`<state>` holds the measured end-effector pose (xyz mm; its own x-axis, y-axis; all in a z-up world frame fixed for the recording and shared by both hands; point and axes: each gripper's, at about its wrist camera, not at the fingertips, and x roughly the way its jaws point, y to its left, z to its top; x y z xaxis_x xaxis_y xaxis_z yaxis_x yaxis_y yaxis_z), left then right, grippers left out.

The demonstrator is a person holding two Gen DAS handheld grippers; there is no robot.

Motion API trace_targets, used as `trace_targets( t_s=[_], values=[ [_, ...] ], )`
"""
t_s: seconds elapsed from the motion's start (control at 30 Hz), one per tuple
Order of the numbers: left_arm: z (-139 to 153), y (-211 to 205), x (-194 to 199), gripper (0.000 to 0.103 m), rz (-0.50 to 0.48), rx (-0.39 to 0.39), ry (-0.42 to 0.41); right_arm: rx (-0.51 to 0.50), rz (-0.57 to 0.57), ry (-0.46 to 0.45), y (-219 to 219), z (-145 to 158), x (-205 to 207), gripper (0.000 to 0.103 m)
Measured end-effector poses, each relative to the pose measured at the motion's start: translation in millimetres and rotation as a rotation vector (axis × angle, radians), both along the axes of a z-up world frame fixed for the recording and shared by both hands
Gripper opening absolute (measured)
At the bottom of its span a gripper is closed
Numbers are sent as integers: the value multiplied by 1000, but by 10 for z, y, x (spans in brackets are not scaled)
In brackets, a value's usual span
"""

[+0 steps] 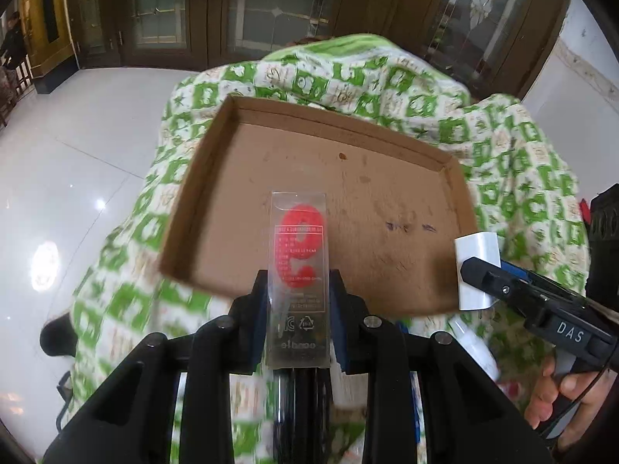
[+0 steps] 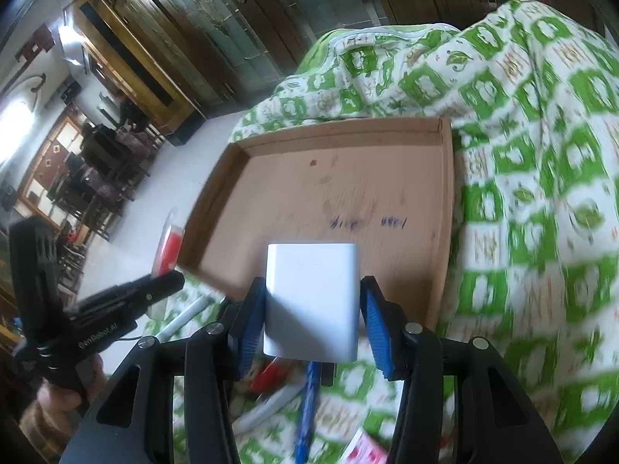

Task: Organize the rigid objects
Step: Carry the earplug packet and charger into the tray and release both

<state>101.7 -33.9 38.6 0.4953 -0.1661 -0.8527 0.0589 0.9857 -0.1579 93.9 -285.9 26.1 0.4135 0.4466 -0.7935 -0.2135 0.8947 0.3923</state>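
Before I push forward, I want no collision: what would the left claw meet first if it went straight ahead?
Probably the bare floor of the cardboard tray; the left claw points over its near edge, holding the clear candle box. Depth is unclear.

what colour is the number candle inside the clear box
Red, inside the clear box held by the left tool; clearest in the left wrist view.

Under my work lay a green-and-white patterned cloth [image 1: 514, 162], rumpled into folds at its far side. Beyond it I saw a glossy white tiled floor [image 1: 65, 162] catching spots of light. Dark wooden doors with patterned glass panels [image 1: 271, 7] filled the back wall. To my left stood a gold-framed cabinet [image 2: 127, 54], with dark chairs [image 2: 96, 178] grouped near it, too blurred for me to count.
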Motion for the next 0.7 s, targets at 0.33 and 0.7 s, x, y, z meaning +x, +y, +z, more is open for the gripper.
trace_targets(
  t_s=[0.33,0.7],
  values=[
    [-421,-31,592,25,27,65,87,-122,10,63,203,-376,542,44],
    [-468,98,707,34,68,110,86,-130,-68,-14,107,-409,821,62]
  ],
)
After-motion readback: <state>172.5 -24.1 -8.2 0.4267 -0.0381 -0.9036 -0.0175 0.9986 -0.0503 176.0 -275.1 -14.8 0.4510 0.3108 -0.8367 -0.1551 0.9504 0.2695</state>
